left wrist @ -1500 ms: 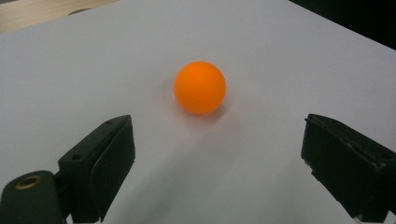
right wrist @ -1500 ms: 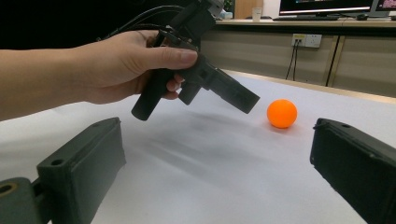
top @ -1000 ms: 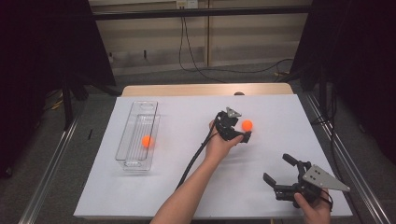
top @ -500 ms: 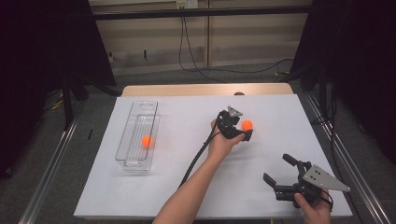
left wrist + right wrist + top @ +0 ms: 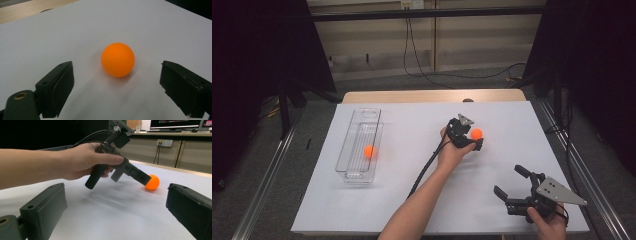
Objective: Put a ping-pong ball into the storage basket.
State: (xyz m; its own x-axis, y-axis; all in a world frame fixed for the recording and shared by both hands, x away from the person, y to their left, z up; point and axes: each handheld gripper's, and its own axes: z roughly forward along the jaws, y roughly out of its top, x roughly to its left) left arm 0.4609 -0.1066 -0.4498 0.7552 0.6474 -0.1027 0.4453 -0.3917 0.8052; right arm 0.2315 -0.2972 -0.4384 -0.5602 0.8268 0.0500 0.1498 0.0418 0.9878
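An orange ball [image 5: 476,133] rests on the white table sheet [image 5: 412,165] right of centre. My left gripper [image 5: 473,138] lies low over the sheet with the ball [image 5: 117,59] between its jaws, a clear gap on each side. Those jaws have just been closing, and the pads [image 5: 62,85] do not touch the ball. In the right gripper view the left gripper [image 5: 146,180] points down at the ball [image 5: 152,182]. My right gripper [image 5: 508,180] stands open near the front right corner, nothing between its fingers [image 5: 116,188].
A clear plastic tray [image 5: 346,145] lies lengthwise at the table's left with a second orange ball [image 5: 369,151] inside. The left gripper's cable [image 5: 427,167] trails along the forearm. A wooden table edge [image 5: 412,96] borders the far side.
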